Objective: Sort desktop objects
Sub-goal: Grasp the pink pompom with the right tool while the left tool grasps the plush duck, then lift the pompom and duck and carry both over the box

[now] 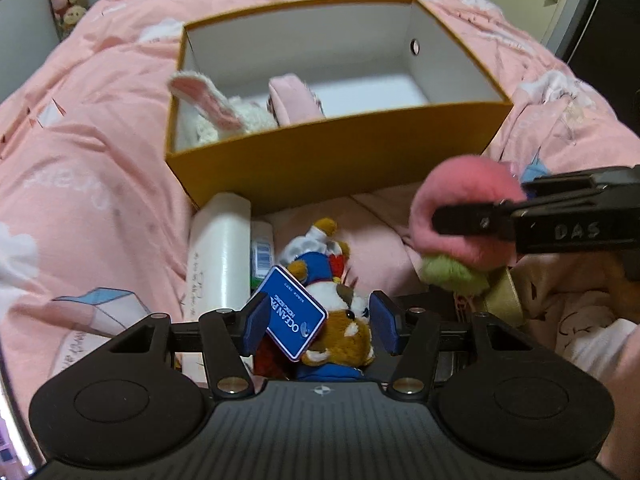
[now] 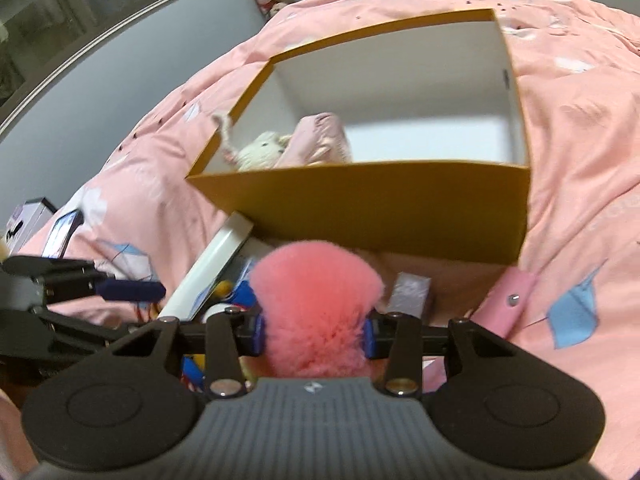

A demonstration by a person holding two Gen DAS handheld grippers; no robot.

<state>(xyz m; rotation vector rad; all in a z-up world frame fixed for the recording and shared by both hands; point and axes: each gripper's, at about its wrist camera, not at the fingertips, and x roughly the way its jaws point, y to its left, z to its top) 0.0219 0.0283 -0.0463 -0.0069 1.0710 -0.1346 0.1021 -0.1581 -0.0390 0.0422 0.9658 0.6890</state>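
An open yellow cardboard box sits on a pink quilt, with a white plush rabbit inside at its left and a brown plush animal and white tube before it.

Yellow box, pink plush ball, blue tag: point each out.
yellow box (image 1: 320,156), left wrist view, front wall.
pink plush ball (image 2: 316,284), right wrist view, fuzzy top.
blue tag (image 1: 294,318), left wrist view, printed face.
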